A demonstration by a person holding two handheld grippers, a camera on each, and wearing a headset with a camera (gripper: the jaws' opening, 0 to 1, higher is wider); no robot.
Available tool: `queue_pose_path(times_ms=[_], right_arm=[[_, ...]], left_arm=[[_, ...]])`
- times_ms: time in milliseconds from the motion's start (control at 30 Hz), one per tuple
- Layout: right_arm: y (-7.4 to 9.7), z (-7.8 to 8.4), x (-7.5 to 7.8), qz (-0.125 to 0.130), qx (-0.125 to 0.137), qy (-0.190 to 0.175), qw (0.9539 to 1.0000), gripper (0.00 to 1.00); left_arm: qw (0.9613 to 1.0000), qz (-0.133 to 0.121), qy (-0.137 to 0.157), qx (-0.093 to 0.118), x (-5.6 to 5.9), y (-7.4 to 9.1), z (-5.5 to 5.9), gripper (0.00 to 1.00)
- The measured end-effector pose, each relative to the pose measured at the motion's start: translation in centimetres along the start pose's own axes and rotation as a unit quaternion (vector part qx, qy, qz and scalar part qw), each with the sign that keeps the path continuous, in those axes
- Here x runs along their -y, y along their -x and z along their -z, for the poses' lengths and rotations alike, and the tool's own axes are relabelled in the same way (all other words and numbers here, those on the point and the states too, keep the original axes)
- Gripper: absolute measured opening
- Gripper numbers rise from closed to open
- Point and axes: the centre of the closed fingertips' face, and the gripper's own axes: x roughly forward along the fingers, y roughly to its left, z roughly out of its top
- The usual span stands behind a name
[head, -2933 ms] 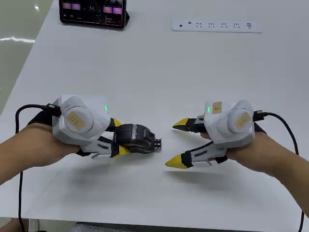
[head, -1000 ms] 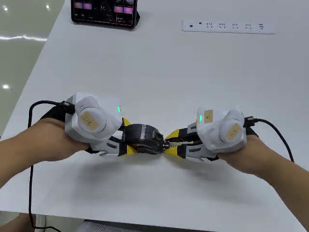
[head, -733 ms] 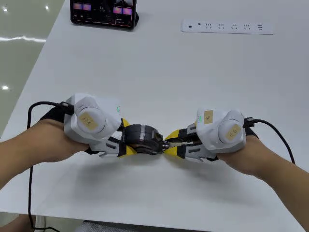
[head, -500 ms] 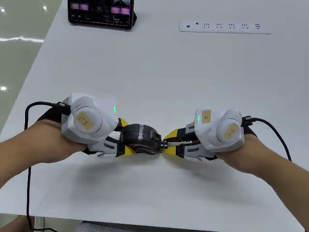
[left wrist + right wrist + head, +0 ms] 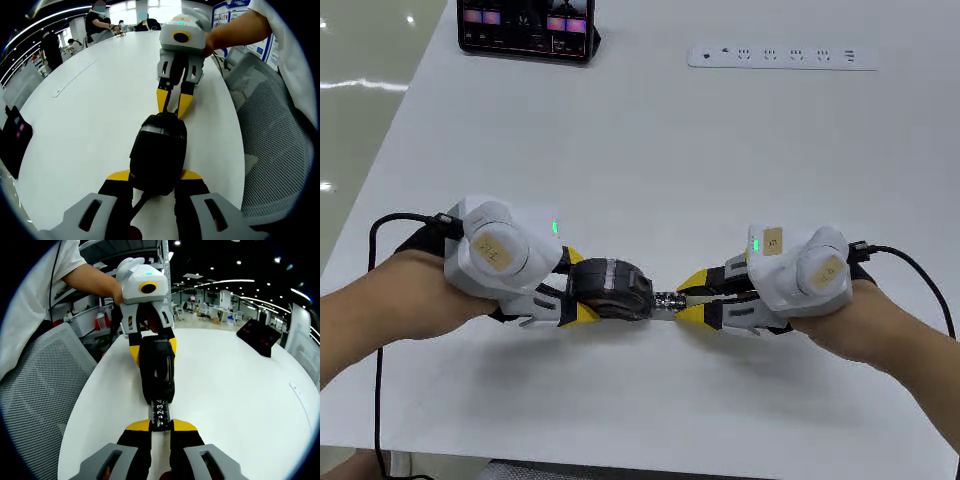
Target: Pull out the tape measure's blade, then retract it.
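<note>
Fingers [image 5: 582,314] of the left gripper [image 5: 575,286] are closed to a medium gap around the rear of the black tape measure [image 5: 610,288], one yellow tip on each flat side of the case. In the left gripper view the case [image 5: 159,152] sits between that gripper's [image 5: 156,175] tips and stretches straight ahead from them.

The right gripper [image 5: 688,298] is pinched narrow on the end of the blade [image 5: 667,298], its two yellow tips almost together. In the right gripper view the blade [image 5: 160,412] shows printed numerals just ahead of the tips [image 5: 137,426].

The tape measure's long axis runs left to right across the head view, in line with both grippers. Its blade mouth points at the right gripper, and a short length of blade is out, straight between case and tips. The case hangs low at the near part of the white table [image 5: 670,150]; whether it touches the surface cannot be told.

A white power strip [image 5: 782,57] and a dark tablet with a lit screen [image 5: 527,25] lie at the far edge, well apart from the grippers.
</note>
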Motion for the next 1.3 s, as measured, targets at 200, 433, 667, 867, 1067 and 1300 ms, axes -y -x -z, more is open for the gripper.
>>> queue_pose_path(times_ms=[200,433,667,867,1067,1300], right_arm=[[0.5,0.5,0.0,0.002,-0.002,0.001,1.0,0.1],[1.2,1.0,0.0,0.006,-0.008,0.001,1.0,0.1],[1.8,1.6,0.0,0.008,-0.016,0.003,0.9998,0.1],[2.4,2.1,0.0,0.009,-0.021,0.004,0.9997,0.1],[3.1,2.6,0.2,0.012,-0.026,0.001,0.9996,0.09],[3.7,3.2,0.3,0.014,-0.033,-0.001,0.9994,0.09]], left_arm=[[1.0,-0.001,-0.002,0.0,0.0,0.0,0.0,0.26],[1.0,-0.002,-0.001,-0.001,0.1,0.0,-0.1,0.26],[1.0,-0.002,-0.002,-0.003,0.1,0.0,-0.1,0.26],[1.0,-0.002,-0.003,-0.003,0.2,0.1,-0.1,0.26],[1.0,-0.001,-0.003,-0.005,0.2,0.1,-0.2,0.26],[1.0,-0.001,-0.004,-0.005,0.1,0.0,-0.1,0.26]])
